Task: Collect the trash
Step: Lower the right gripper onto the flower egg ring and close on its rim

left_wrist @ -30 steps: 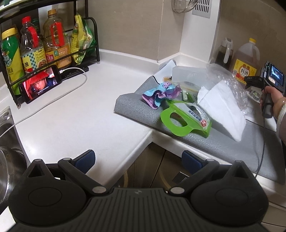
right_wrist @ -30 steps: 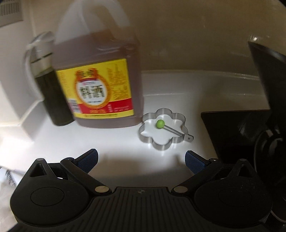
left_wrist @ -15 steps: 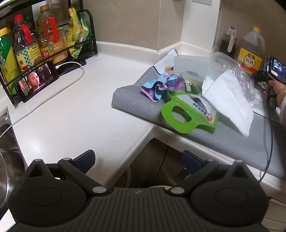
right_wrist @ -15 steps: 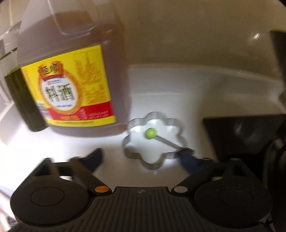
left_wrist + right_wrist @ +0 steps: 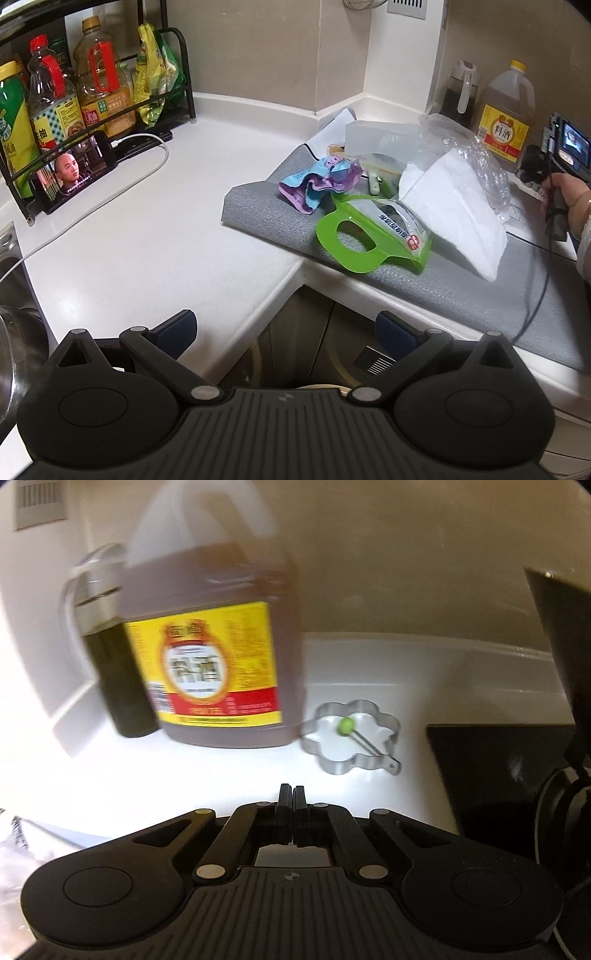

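A: How is the right gripper doing?
B: Having just closed, it is sitting clenched on nothing, low centre over the white surface.
A: And the left gripper?
B: Gaping wide; the trash pile is lying on the grey mat, right of centre.

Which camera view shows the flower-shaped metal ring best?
The right wrist view shows the flower-shaped metal ring best: it lies whole on the white counter beside the cooking wine jug, a green-tipped pin resting across it. The left wrist view does not show the ring; only the jug appears there.
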`<action>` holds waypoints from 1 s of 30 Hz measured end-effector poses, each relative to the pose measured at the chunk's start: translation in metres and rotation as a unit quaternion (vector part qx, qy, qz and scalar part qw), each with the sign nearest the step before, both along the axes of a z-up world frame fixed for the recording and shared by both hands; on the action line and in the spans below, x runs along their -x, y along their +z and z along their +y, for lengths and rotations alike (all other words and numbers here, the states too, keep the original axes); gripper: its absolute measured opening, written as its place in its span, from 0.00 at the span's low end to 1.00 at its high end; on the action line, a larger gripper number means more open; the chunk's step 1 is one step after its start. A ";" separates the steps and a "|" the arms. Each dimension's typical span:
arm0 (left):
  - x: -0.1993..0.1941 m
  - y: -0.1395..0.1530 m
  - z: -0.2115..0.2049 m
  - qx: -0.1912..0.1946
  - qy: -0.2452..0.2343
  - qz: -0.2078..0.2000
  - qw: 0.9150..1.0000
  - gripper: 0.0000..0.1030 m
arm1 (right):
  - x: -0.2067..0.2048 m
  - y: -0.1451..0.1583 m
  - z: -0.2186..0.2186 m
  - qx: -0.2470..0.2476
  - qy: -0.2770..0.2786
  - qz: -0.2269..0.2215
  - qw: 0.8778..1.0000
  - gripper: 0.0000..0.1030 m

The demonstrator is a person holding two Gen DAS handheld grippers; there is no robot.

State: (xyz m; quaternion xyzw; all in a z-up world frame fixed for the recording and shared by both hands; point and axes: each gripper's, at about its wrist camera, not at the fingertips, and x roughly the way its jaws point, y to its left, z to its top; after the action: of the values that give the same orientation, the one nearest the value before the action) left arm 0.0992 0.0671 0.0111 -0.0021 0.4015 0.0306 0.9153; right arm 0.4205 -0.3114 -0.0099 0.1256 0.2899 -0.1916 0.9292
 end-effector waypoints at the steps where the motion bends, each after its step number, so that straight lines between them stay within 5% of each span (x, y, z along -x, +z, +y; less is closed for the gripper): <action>1: 0.000 0.001 -0.001 -0.002 -0.001 0.000 1.000 1.00 | -0.003 0.002 0.005 0.007 0.000 0.003 1.000 0.03; 2: 0.001 0.002 -0.002 -0.004 -0.002 -0.001 1.000 1.00 | -0.007 0.004 0.007 0.012 0.001 0.011 1.000 0.13; 5: 0.001 0.005 -0.004 -0.014 -0.002 -0.002 1.000 1.00 | -0.017 0.009 0.009 0.026 -0.031 0.018 0.999 0.86; 6: 0.000 0.006 -0.004 -0.016 0.000 -0.002 1.000 1.00 | -0.019 0.011 0.007 0.034 -0.046 0.015 0.998 0.91; 17: -0.025 -0.006 -0.007 -0.031 -0.002 0.024 0.999 1.00 | -0.051 -0.002 -0.050 0.018 -0.052 0.017 0.998 0.90; 22: -0.035 -0.013 -0.006 -0.031 -0.001 0.035 0.999 1.00 | -0.055 -0.015 -0.074 -0.015 -0.028 0.017 0.999 0.99; 25: -0.037 -0.015 -0.008 -0.030 -0.005 0.038 0.999 1.00 | -0.053 -0.017 -0.073 0.019 -0.027 0.032 0.999 0.75; 30: -0.031 -0.008 -0.012 -0.028 -0.013 0.028 0.999 1.00 | -0.042 -0.018 -0.068 0.026 -0.021 0.035 0.999 0.70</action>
State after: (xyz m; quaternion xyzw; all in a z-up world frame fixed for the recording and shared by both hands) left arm 0.1299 0.0549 0.0026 0.0296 0.4258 0.0303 0.9038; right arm 0.4621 -0.3797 -0.0276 0.1004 0.3149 -0.2226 0.9172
